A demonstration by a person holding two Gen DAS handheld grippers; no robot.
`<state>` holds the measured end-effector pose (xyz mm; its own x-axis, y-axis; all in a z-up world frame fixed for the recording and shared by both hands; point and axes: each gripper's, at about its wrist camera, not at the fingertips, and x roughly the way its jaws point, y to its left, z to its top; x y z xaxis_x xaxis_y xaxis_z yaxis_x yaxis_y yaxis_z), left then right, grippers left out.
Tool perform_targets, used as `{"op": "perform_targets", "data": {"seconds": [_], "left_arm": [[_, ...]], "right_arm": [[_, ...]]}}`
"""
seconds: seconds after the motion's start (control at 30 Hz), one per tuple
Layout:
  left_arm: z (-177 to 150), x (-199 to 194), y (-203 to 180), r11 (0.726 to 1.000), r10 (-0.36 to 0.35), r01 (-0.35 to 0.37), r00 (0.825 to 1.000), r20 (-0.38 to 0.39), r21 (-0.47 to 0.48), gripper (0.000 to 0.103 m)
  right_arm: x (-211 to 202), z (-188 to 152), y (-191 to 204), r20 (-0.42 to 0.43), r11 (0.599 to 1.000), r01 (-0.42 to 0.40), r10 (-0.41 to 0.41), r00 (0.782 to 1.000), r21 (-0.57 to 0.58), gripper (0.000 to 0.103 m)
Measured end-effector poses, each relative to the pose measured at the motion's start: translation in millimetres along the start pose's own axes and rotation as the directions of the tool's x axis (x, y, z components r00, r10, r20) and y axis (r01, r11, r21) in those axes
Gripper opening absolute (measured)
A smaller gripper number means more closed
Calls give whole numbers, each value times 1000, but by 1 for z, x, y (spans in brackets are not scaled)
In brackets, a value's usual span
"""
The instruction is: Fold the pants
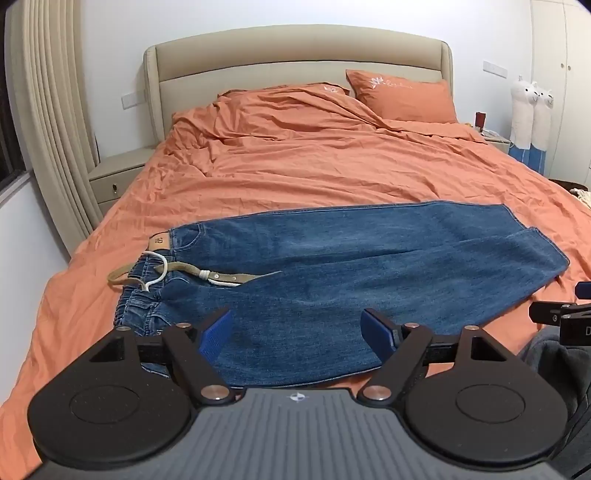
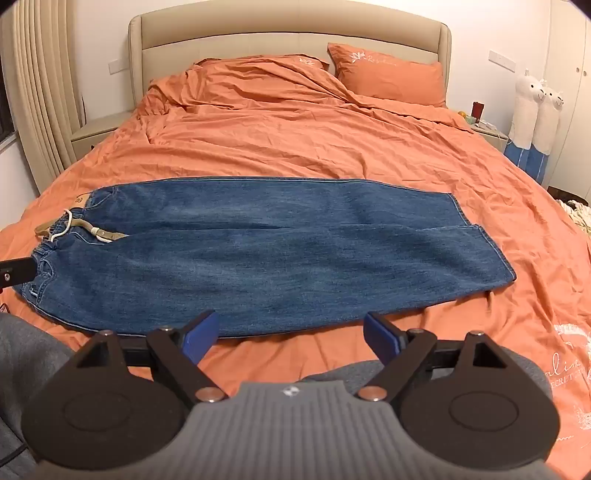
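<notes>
Blue jeans (image 1: 332, 266) lie flat across the near part of the orange bed (image 1: 314, 162), folded lengthwise, one leg on the other. The waistband with a tan belt (image 1: 192, 275) and white drawstring is at the left, the hems at the right. They also show in the right wrist view (image 2: 258, 251). My left gripper (image 1: 299, 332) is open and empty, hovering over the jeans' near edge by the waist. My right gripper (image 2: 291, 338) is open and empty, just in front of the jeans' near edge, over the bedsheet. Its finger also shows at the right edge of the left wrist view (image 1: 554, 314).
Two orange pillows (image 2: 388, 74) lie by the beige headboard (image 2: 288, 26). Nightstands stand on both sides (image 1: 114, 177). Two llama plush toys (image 2: 535, 110) stand at the right wall. Curtains (image 1: 48, 110) hang at the left. Grey clothing of the person shows near the bottom (image 2: 29, 350).
</notes>
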<state>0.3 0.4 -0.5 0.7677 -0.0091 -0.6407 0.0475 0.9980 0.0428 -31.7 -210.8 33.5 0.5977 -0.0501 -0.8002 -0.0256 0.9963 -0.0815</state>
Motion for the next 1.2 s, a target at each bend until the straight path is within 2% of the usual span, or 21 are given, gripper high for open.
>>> {"op": "perform_targets", "data": {"seconds": [1.2], "left_arm": [[-2, -2, -2, 1000, 8, -8, 1000, 4, 19, 87]], "right_arm": [[-2, -4, -5, 4, 999, 21, -21, 1000, 30, 82]]}}
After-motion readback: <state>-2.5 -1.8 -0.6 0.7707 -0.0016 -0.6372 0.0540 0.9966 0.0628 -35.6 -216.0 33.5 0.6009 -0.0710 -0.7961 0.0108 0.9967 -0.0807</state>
